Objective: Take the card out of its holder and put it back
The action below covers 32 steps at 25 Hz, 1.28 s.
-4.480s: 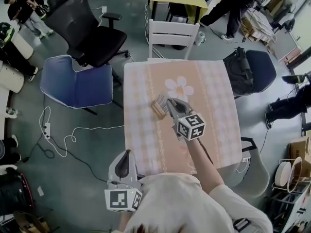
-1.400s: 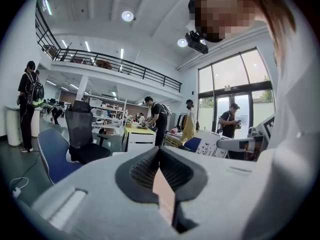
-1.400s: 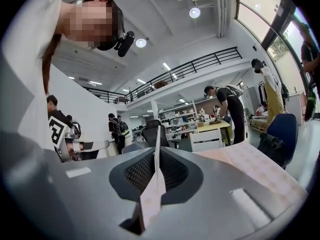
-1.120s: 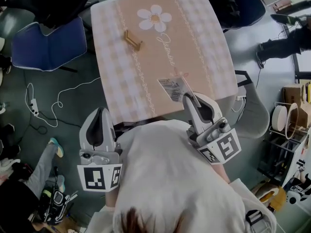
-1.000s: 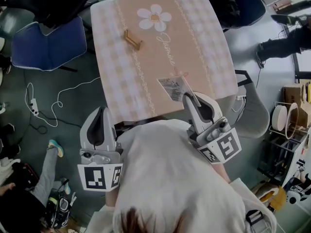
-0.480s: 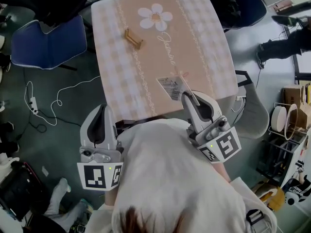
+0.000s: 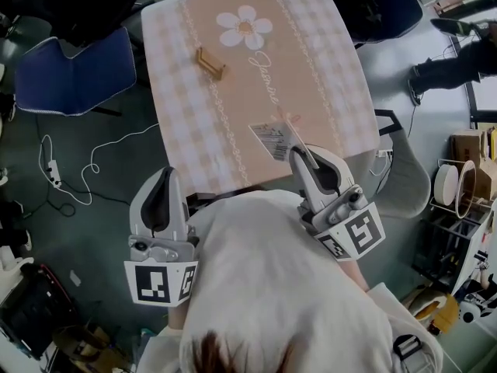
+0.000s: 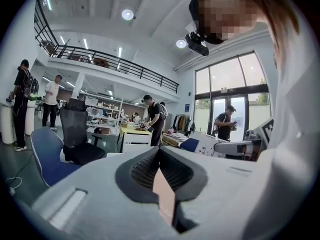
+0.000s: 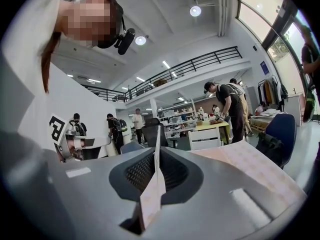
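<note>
Over the table's near edge, right gripper pinches the card by one edge, well apart from the wooden holder. Left gripper is closed and empty. For reinsertion I'd square the card's edge to the slot, lower it straight, and release once seated.

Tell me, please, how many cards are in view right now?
1: the card is pinched in the right claw above the table's near edge, apart from the empty wooden holder. I see no others.

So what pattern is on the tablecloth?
The tablecloth is peach-and-white checked with a white daisy; head view.
</note>
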Available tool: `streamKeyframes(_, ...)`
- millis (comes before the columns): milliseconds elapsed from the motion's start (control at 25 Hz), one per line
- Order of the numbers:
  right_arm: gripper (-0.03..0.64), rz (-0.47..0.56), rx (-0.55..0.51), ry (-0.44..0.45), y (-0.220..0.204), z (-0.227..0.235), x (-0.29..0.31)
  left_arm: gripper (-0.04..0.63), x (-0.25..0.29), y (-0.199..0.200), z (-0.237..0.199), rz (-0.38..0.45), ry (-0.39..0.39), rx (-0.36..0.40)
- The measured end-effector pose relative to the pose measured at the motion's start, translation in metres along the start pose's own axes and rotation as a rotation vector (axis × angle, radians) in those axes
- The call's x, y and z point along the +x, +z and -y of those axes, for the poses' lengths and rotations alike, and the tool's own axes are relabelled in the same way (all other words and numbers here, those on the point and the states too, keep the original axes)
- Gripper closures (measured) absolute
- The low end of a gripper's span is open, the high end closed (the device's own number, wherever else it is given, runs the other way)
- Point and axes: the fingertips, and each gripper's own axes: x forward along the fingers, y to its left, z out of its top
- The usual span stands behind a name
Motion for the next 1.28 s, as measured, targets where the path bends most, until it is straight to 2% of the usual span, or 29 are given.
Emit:
streamKeyframes(200,0.601,-0.001,0.002,-0.005,-0.001,-0.001,0.001,0.595,0.000,0.001,-0.004,0.009,0.004,-0.005)
streamKeyframes(800,0.601,-0.001,-0.008,-0.011,0.002,0.000,0.010,0.595,0.001,-0.001,-0.027,0.009,0.084,-0.068)
streamKeyframes(1120,0.601,-0.012,-0.012,0.022,0.006,0.004,0.028,0.595,-0.002,-0.004,-0.037,0.002,0.137,-0.097)
streamKeyframes(1280,0.601,0.010,-0.050,0.035,0.018,0.012,0.046,0.595,-0.003,-0.005,-0.045,0.004,0.169,-0.115)
